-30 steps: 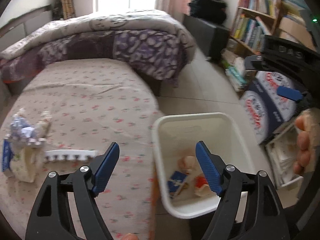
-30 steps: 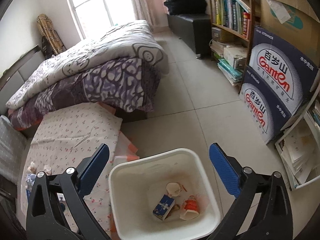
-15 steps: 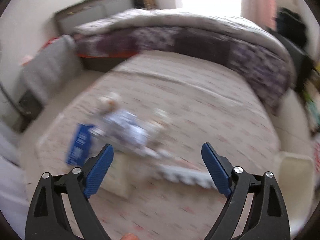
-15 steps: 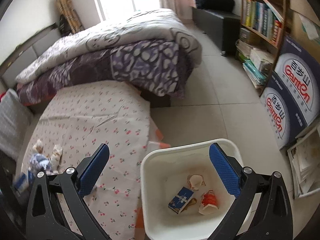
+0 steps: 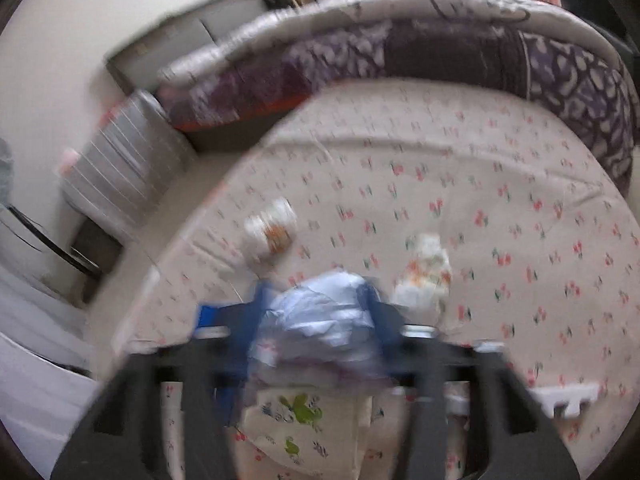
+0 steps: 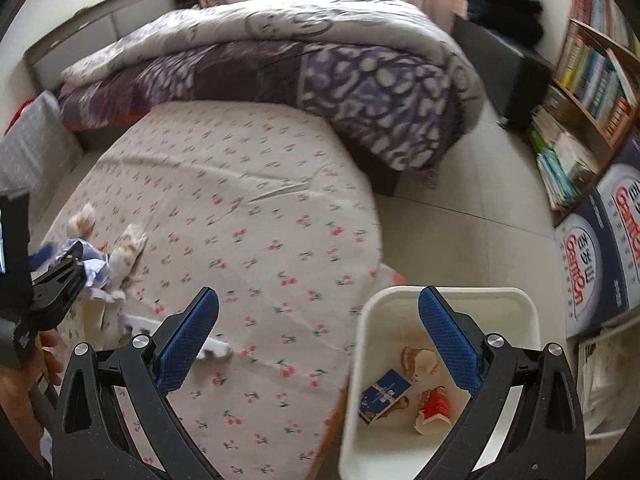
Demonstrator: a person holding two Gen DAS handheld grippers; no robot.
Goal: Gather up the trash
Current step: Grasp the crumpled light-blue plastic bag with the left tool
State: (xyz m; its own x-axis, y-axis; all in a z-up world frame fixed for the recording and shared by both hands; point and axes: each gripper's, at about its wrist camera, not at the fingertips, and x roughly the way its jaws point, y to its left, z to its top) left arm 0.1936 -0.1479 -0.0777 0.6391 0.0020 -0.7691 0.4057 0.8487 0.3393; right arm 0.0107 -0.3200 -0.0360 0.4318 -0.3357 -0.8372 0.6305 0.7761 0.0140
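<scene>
Left tool (image 5: 316, 320) sits around the crumpled pale-blue wrapper (image 5: 320, 316) on the bed (image 5: 500, 216), blue pads either side of it. Frame is too blurred to tell whether it has clamped. Squeeze fully before lifting, and take only the wrapper, not the sheet. Right tool (image 6: 316, 344) is spread wide, holding nothing, above the white bin (image 6: 524, 304). Two other scraps just beyond are unreadable.
</scene>
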